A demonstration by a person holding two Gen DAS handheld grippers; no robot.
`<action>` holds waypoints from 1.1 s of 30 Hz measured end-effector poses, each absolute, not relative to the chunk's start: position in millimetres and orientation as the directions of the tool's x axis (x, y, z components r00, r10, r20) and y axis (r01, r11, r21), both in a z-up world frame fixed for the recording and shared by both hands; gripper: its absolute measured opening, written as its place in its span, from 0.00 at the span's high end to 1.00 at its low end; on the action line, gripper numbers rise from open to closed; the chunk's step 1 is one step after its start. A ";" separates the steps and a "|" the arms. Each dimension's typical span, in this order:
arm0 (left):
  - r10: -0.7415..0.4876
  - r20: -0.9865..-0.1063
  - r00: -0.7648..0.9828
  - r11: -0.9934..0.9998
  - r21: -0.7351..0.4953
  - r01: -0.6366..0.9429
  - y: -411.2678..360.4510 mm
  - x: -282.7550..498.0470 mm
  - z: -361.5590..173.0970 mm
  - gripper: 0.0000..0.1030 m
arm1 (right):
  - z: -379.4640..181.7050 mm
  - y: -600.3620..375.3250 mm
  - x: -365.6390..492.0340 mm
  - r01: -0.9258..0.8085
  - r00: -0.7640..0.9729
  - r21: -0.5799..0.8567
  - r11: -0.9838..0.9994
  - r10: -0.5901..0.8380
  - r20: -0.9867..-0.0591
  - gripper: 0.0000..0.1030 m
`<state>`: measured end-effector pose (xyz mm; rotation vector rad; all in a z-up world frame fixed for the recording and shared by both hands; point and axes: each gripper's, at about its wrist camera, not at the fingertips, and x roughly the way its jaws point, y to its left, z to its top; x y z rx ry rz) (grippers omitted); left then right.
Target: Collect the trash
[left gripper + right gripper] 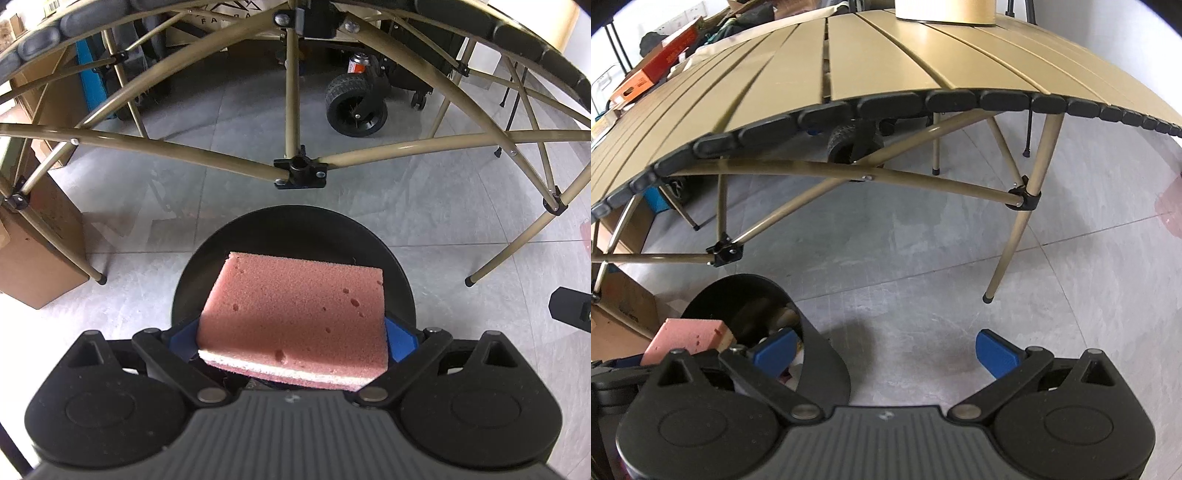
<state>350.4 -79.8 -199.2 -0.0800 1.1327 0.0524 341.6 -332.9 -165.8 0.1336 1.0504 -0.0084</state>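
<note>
Grey floor tiles run under a folding slat table [886, 62], and a black trash bin [295, 236] stands just ahead of the left gripper [293, 332]. Its blue pads are clamped on a pink sponge [295, 310], held right over the bin's mouth. To my eye, the drop only needs a clean release, centred, without nudging the rim. The right gripper [886, 350] hangs beside the bin, spread wide and empty.

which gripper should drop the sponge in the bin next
Left. The left gripper is shut on the pink sponge directly above the black bin; the right gripper is open, empty, beside it.
</note>
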 end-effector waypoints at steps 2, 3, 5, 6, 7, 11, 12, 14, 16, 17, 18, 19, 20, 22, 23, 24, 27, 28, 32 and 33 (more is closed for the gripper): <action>0.001 -0.908 0.418 0.996 -0.037 -0.082 -82.9 353.7 -200.7 0.05 | -169.3 -337.2 345.3 0.080 0.494 0.111 0.991 0.057 -0.868 0.00; 0.001 -0.910 0.416 0.996 -0.036 -0.081 -83.6 354.8 -201.4 0.05 | -170.8 -339.0 346.3 0.085 0.491 0.116 0.990 0.059 -0.869 0.00; 0.003 -0.912 0.409 0.996 -0.034 -0.083 -85.0 356.7 -202.9 0.05 | -175.0 -342.9 348.7 0.102 0.486 0.123 0.987 0.059 -0.872 0.00; 0.004 -0.914 0.406 0.996 -0.033 -0.084 -85.4 357.5 -203.9 0.05 | -177.1 -344.8 349.9 0.111 0.483 0.124 0.986 0.056 -0.874 0.00; 0.005 -0.915 0.404 0.996 -0.032 -0.085 -86.4 357.9 -204.7 0.05 | -179.3 -346.3 350.7 0.120 0.479 0.127 0.985 0.055 -0.876 0.00; 0.011 -0.917 0.398 0.997 -0.021 -0.076 -89.7 356.7 -206.5 0.05 | -185.1 -349.9 350.6 0.147 0.469 0.141 0.979 0.056 -0.881 0.00; 0.013 -0.917 0.398 0.997 -0.019 -0.075 -90.2 356.6 -206.8 0.05 | -186.1 -350.4 350.4 0.152 0.467 0.141 0.978 0.055 -0.882 0.00; 0.017 -0.917 0.398 0.997 -0.015 -0.077 -89.7 356.3 -206.7 0.05 | -187.6 -351.5 350.5 0.160 0.465 0.146 0.976 0.056 -0.884 0.00; 0.029 -0.916 0.401 0.997 -0.003 -0.080 -89.0 355.8 -205.6 0.04 | -188.5 -351.9 350.2 0.165 0.465 0.150 0.975 0.057 -0.883 0.00; 0.036 -0.915 0.402 0.997 0.003 -0.082 -88.8 355.7 -205.6 0.04 | -188.7 -351.8 350.2 0.166 0.466 0.148 0.975 0.054 -0.883 0.00; 0.039 -0.915 0.402 0.997 0.007 -0.082 -88.8 355.5 -205.6 0.04 | -189.0 -351.6 350.1 0.168 0.467 0.145 0.975 0.051 -0.883 0.00; 0.043 -0.915 0.402 0.997 0.011 -0.081 -88.9 355.2 -205.6 0.03 | -189.3 -351.5 349.9 0.170 0.467 0.142 0.975 0.047 -0.883 0.00; 0.048 -0.915 0.400 0.997 0.018 -0.079 -89.2 354.9 -206.1 0.02 | -189.6 -351.4 349.7 0.172 0.467 0.141 0.975 0.045 -0.883 0.00; 0.044 -0.921 0.387 0.997 0.018 -0.071 -89.3 355.1 -208.9 0.01 | -190.1 -351.6 349.6 0.175 0.465 0.139 0.975 0.043 -0.884 0.00; 0.037 -0.926 0.377 0.998 0.013 -0.068 -88.8 355.5 -210.7 0.01 | -190.3 -351.9 349.8 0.175 0.465 0.139 0.975 0.042 -0.884 0.00; 0.032 -0.929 0.367 0.998 0.008 -0.068 -87.7 356.0 -212.4 0.01 | -190.6 -351.7 349.7 0.176 0.464 0.137 0.975 0.041 -0.885 0.00; 0.038 -0.931 0.362 0.997 0.013 -0.072 -86.0 356.4 -213.3 0.00 | -190.8 -350.8 350.4 0.174 0.463 0.134 0.976 0.039 -0.885 0.00; 0.037 -0.930 0.364 0.998 0.013 -0.069 -85.6 356.3 -212.7 0.00 | -191.2 -350.2 350.4 0.172 0.463 0.133 0.976 0.039 -0.886 0.00; 0.034 -0.930 0.367 0.998 0.013 -0.060 -85.0 355.7 -211.4 0.00 | -192.9 -348.8 351.4 0.162 0.457 0.129 0.978 0.041 -0.888 0.00; 0.032 -0.930 0.366 0.998 0.011 -0.058 -85.0 355.1 -210.7 0.00 | -192.9 -348.2 351.6 0.160 0.457 0.128 0.979 0.042 -0.889 0.00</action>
